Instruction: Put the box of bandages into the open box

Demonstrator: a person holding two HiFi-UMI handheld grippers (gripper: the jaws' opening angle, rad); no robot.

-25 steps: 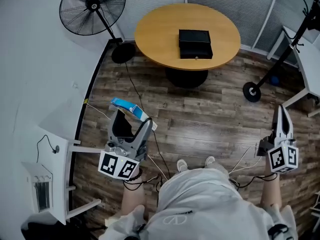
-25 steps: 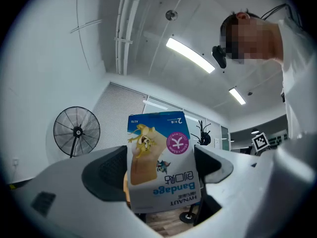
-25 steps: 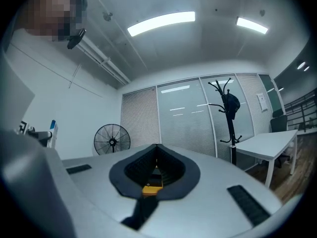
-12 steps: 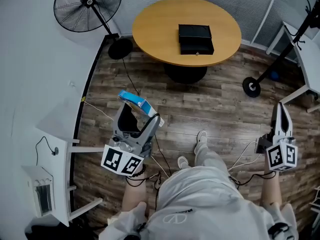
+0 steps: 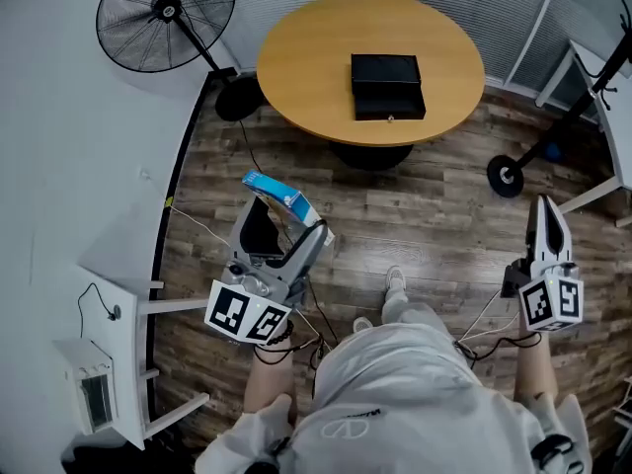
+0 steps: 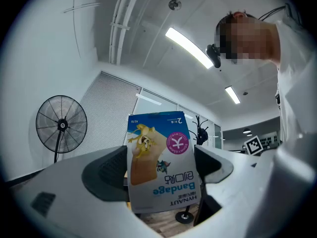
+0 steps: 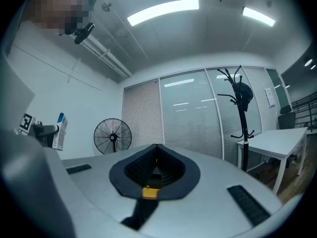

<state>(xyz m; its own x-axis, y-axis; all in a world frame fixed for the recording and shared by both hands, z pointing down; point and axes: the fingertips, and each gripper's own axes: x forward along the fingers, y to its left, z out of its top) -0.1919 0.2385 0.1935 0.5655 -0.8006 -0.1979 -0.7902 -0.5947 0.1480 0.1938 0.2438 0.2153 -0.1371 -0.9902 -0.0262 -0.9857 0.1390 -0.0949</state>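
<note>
Interior of open box is hard to read from head view: just two dark panels w/ a small pale clasp at the near edge. Bottom edge of box of bandages is cut off behind the left gripper body in the left gripper view. The person's torso covers the floor under both forearms; one shoe pokes out.

Open box sits on round wooden table, approx. centre, well apart from both grippers. Wood floor lies between, w/ loose cables by the person's feet. Standing fan is left of the table, coat stand base to its right. White shelf unit stands just beside the left gripper. Right gripper view shows the fan, coat stand and a white desk.

Left gripper pinches the box of bandages, held over the floor on the person's left, jaws pressed on both sides. Right gripper has jaws pressed together, nothing between them.

Bandage box is white and blue w/ a pink circle, cartoon figures and "Bandage" print, upside down in the left gripper view. It shows small at far left in the right gripper view.
</note>
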